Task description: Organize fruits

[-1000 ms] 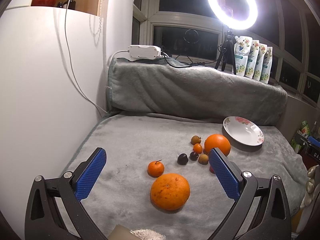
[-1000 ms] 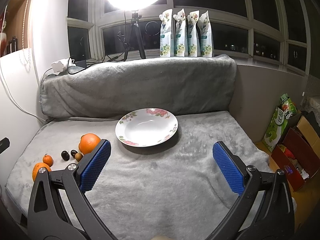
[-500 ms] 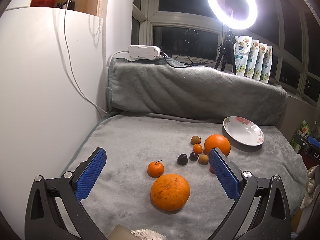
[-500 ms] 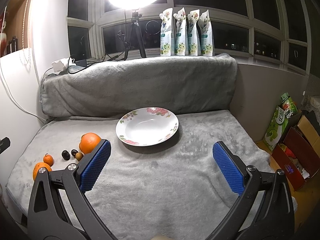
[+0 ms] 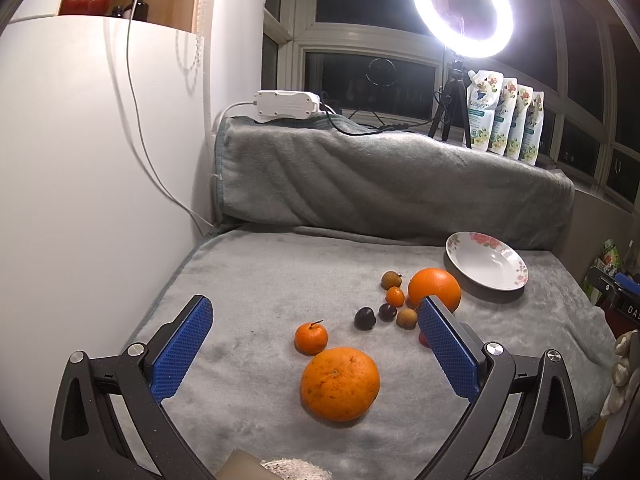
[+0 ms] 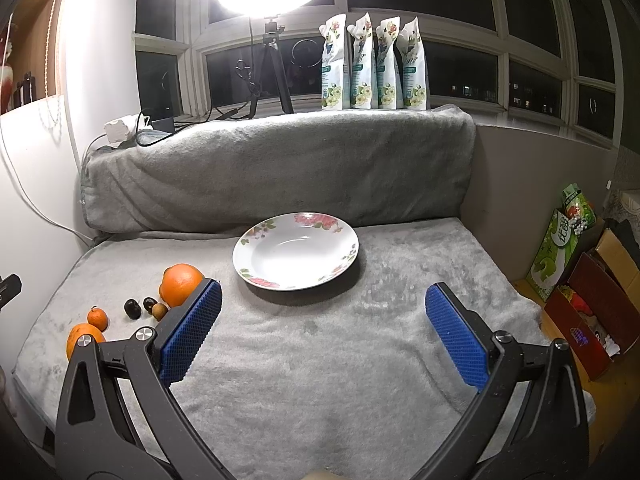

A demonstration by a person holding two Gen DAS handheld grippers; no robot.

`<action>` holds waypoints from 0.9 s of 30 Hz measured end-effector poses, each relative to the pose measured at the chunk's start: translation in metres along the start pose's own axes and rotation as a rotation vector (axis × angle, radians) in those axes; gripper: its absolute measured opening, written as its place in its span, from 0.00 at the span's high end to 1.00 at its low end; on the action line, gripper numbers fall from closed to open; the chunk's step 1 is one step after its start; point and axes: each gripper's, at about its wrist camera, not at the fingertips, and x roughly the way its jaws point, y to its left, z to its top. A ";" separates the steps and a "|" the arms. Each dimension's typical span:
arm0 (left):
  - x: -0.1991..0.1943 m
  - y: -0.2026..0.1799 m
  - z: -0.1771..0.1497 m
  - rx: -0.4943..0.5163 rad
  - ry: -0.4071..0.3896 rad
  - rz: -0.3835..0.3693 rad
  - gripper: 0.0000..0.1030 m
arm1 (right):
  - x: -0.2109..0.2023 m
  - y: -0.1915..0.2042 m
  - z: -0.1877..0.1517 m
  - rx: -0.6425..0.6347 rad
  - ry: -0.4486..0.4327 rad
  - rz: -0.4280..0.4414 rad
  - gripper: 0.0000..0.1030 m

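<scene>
Surface [image 6: 320,360]: grey plush blanket; its near edge is cut off behind both claws.
Plate [image 6: 248,246]: floral rim, holds nothing, lies toward the back, right of the fruit group.
Far orange [image 5: 434,288]: just left of the plate; its lower edge is hidden by the left claw's right finger.
Near orange [image 5: 340,383]: nearest fruit, in full view between the left claw's fingers; in the right wrist view it is half hidden behind the claw frame.
Mandarin [image 5: 311,337]: stemmed, just behind the near orange.
Small fruits [image 5: 387,312]: two dark, two brown, one small orange, clustered left of the far orange; kinds cannot be told.
Red item [image 5: 423,339]: only a sliver shows beside the right finger; unidentifiable.
Left claw [image 5: 314,354]: spread wide, holding nothing, level above the near orange.
Right claw [image 6: 322,336]: spread wide, holding nothing, aimed at the plate, above bare blanket.
</scene>
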 end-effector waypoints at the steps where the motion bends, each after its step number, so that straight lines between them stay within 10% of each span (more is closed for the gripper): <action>1: 0.000 0.000 -0.001 -0.001 -0.001 0.000 0.01 | 0.000 0.001 0.000 0.000 0.001 0.000 0.00; 27: 0.004 0.001 -0.007 -0.004 0.009 0.003 0.01 | 0.002 0.008 -0.004 0.000 0.020 0.014 0.00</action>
